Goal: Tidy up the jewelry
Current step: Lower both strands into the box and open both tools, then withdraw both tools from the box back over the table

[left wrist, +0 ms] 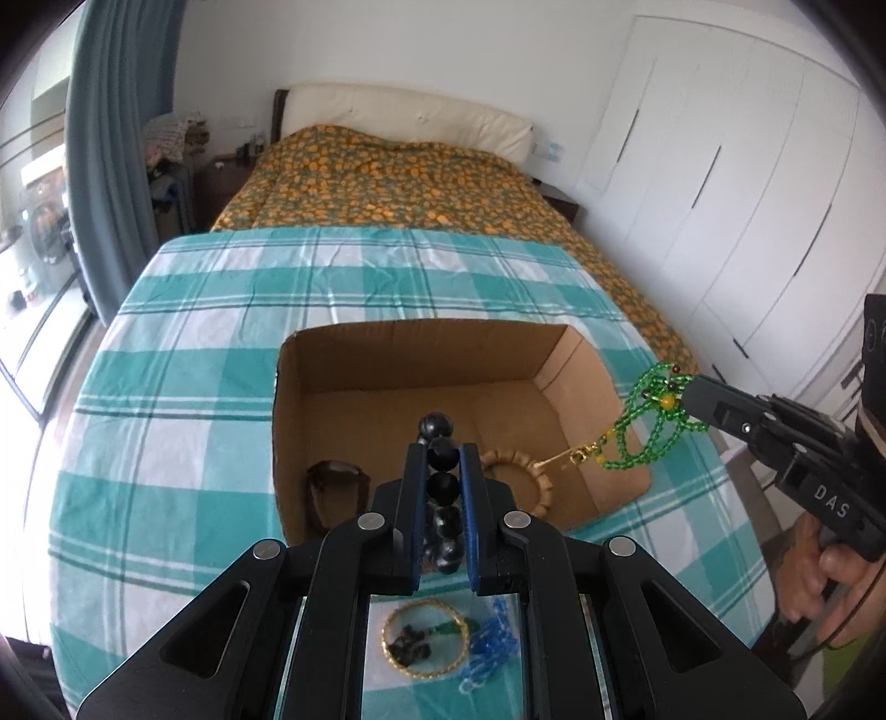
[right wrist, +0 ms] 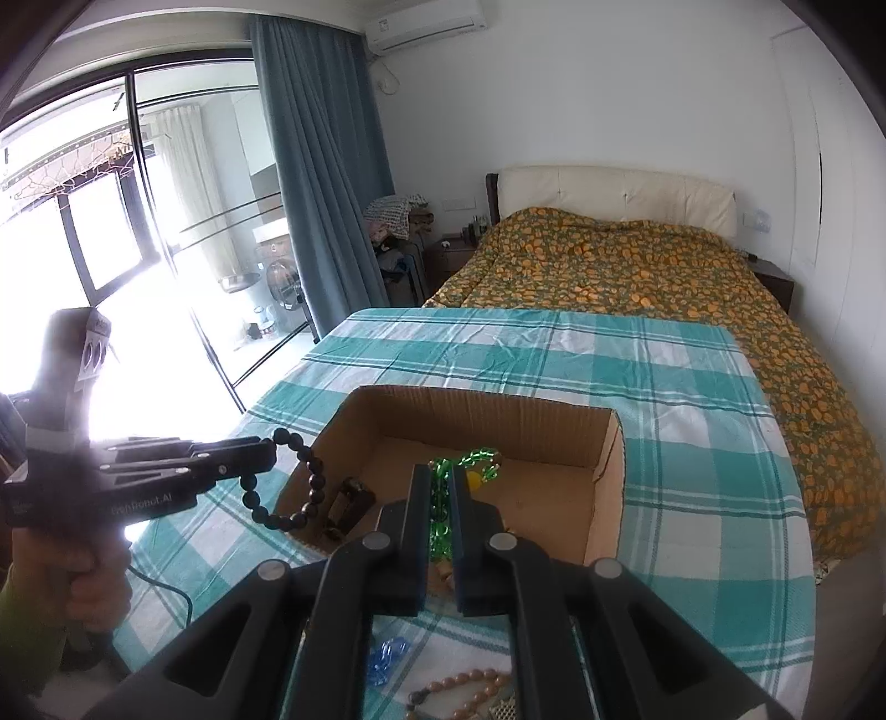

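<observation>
Now left tool (left wrist: 443,459) clenched on black bracelet (left wrist: 441,487); right tool (right wrist: 441,487) grasping green necklace (right wrist: 440,498) over box (left wrist: 398,354).

Behind the teal-and-white checked tablecloth (right wrist: 692,399) lies a bed under an orange-and-green floral bedspread (right wrist: 664,277), backed by a cream padded headboard (right wrist: 614,191), with a dark wooden nightstand (right wrist: 772,279) at its far side. A blue-grey curtain (right wrist: 326,183) hangs next to the black-framed glass sliding door (right wrist: 99,232), and a heap of clothes (right wrist: 396,221) sits between the curtain and the bed. A white air conditioner (right wrist: 426,22) is mounted high on the wall, and white wardrobe doors (left wrist: 736,183) run along the other side of the room.
</observation>
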Demonstrator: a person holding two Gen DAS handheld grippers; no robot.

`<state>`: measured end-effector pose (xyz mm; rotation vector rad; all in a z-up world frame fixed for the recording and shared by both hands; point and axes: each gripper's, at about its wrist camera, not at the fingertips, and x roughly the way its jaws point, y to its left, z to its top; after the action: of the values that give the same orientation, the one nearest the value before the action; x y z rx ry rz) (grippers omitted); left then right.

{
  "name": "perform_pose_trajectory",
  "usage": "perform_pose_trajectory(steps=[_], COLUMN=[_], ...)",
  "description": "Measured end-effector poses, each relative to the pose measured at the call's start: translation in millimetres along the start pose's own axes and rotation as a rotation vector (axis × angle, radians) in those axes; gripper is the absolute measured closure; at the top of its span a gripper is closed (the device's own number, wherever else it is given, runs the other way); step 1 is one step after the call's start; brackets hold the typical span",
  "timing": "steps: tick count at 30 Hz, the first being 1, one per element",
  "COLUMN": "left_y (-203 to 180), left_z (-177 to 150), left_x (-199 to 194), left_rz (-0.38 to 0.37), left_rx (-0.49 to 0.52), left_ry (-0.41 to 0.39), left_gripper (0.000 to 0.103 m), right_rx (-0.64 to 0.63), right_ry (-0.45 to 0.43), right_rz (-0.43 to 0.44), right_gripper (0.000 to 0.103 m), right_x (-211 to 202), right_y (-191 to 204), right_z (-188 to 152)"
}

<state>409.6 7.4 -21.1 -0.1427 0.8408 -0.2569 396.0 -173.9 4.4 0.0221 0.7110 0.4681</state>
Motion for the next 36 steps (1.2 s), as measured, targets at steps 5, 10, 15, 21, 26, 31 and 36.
perform_pose_trajectory(steps=[5, 10, 15, 21, 26, 31, 36], left_y=[5, 7, 10, 5, -1, 1, 4], left_z=[13, 18, 9, -22, -68, -121, -181], left_x=[50, 85, 72, 19, -31, -73, -86], left_rz=[0.023, 0.063, 0.124, 0.165, 0.207, 0.282, 0.284], left_rx=[-0.013, -0.008, -0.017, 0.046, 0.128, 0.184, 0.143], left_ry=[0.066, 0.099, 0.03, -0.039, -0.071, -0.079, -0.016], left_gripper=[0.094, 0.088, 0.02, 0.014, 0.007, 0.004, 0.004], right_rx=[0.036, 0.073, 0.142, 0.105, 0.048, -0.045, -0.025], right_ry=[0.079, 0.145, 0.123, 0.051, 0.032, 0.077, 0.138], right_rz=[0.001, -0.034, -0.104, -0.136, -0.175, -0.251, -0.275], right_gripper=[0.097, 0.094, 0.059, 0.053, 0.043, 0.035, 0.032], right_x=[62, 110, 101, 42, -12, -49, -68], right_y=[-21, -44, -64, -52, -29, -6, 14], right_z=[15, 17, 11, -10, -52, -122, -205])
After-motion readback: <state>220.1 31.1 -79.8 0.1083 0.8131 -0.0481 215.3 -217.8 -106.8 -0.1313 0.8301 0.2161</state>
